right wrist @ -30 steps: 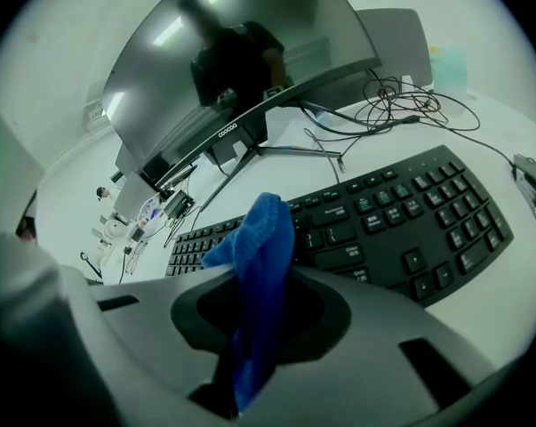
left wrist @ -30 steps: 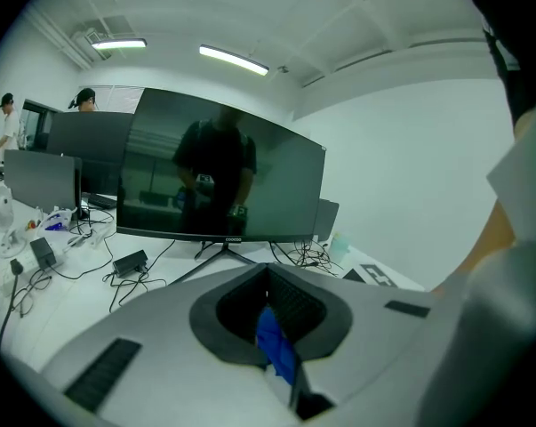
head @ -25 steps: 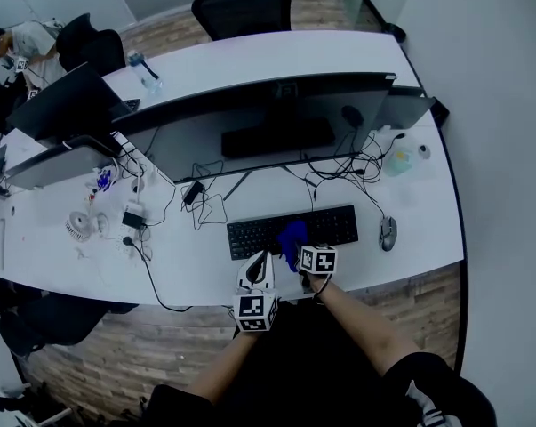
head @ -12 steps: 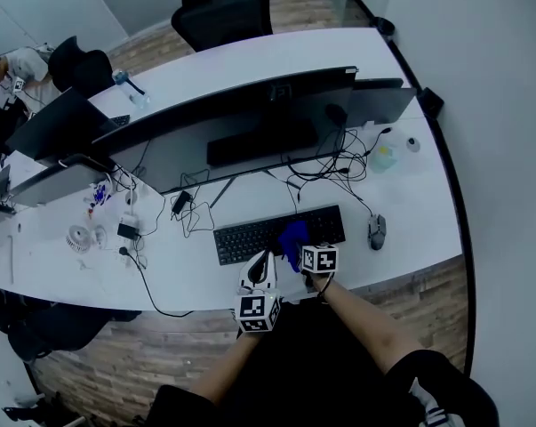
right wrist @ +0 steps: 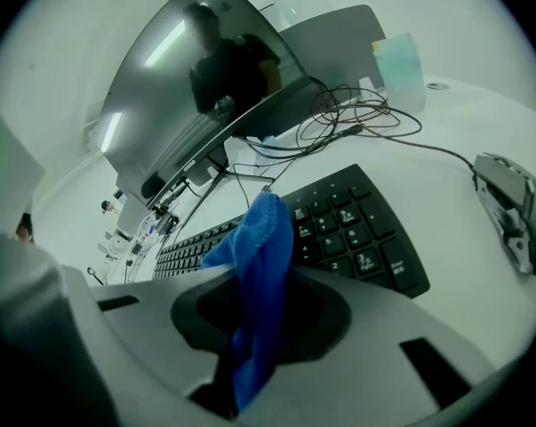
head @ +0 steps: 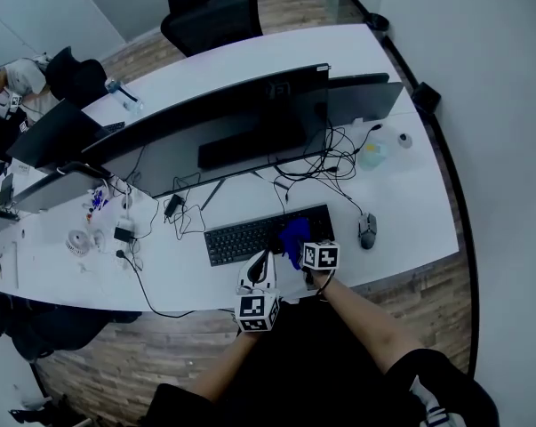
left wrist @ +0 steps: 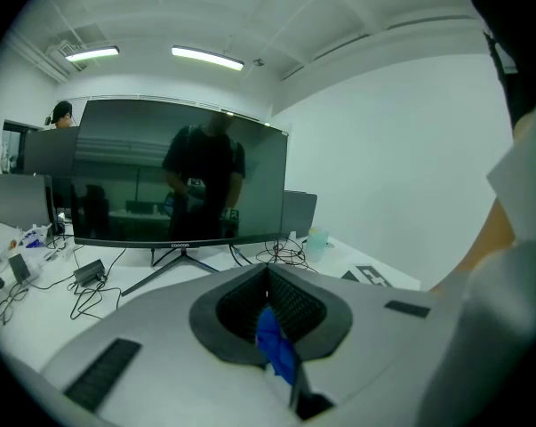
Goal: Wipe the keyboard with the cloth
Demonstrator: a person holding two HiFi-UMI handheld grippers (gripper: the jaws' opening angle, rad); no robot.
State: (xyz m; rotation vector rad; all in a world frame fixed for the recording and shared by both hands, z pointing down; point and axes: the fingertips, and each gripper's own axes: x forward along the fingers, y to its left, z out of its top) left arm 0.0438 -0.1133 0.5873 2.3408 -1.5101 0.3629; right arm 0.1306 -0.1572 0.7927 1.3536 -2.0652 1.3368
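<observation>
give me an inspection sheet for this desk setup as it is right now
surface: long white desk.
job's things: black keyboard; blue cloth over its right half.
clutter: mouse, pale container, small gadgets at left.
grippers: right hand-held gripper shut on the cloth; left hand-held gripper shut on a blue scrap.
cables: tangle behind the keyboard.
surroundings: monitor, office chair, person far left.
</observation>
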